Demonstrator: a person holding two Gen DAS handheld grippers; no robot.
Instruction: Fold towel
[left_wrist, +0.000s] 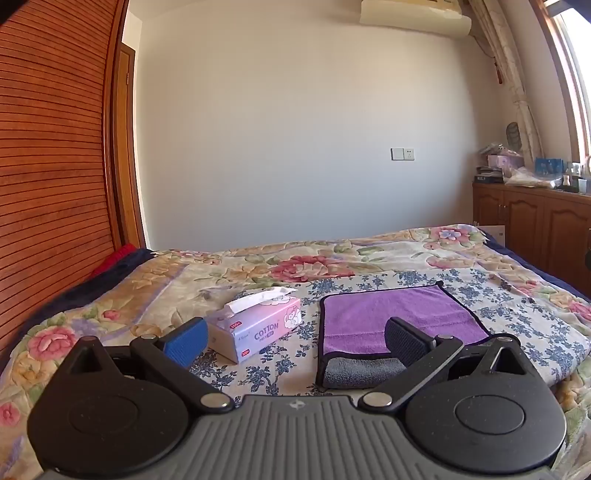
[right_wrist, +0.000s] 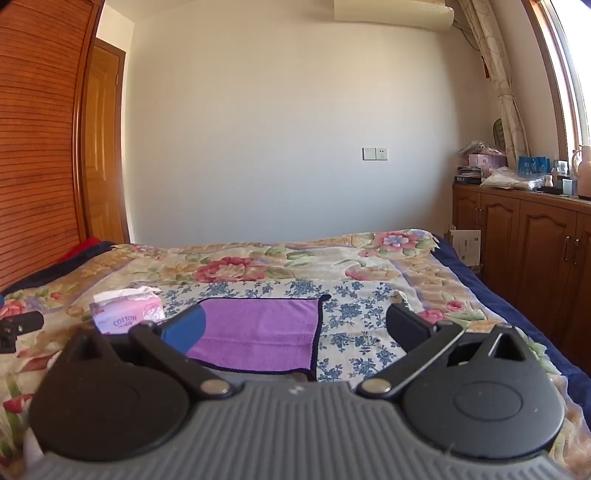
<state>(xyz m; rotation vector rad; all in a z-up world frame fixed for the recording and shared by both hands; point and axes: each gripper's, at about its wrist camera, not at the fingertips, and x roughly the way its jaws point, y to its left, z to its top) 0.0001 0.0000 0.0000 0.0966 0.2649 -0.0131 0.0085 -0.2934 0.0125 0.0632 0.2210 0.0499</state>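
While the purple towel (right_wrist: 258, 332) lies on the floral bed (right_wrist: 332, 254) beside a tissue box (left_wrist: 255, 328), both grippers' jaws gape empty, hiding its near edge.

My left claw (left_wrist: 295, 341) hangs over the bed (left_wrist: 155, 284) with its jaws spread wide, gripping nothing. Past my right finger (left_wrist: 404, 341) lies the purple towel (left_wrist: 388, 314), flat on the blue-flowered sheet (left_wrist: 491, 291), its near edge turned up so the grey underside shows. Just beside my blue-padded left finger (left_wrist: 186, 338) sits a pink tissue box (left_wrist: 258, 328) marked COTTON, a white tissue (left_wrist: 258, 297) sticking out of its top. The box and the towel lie near each other, not touching.
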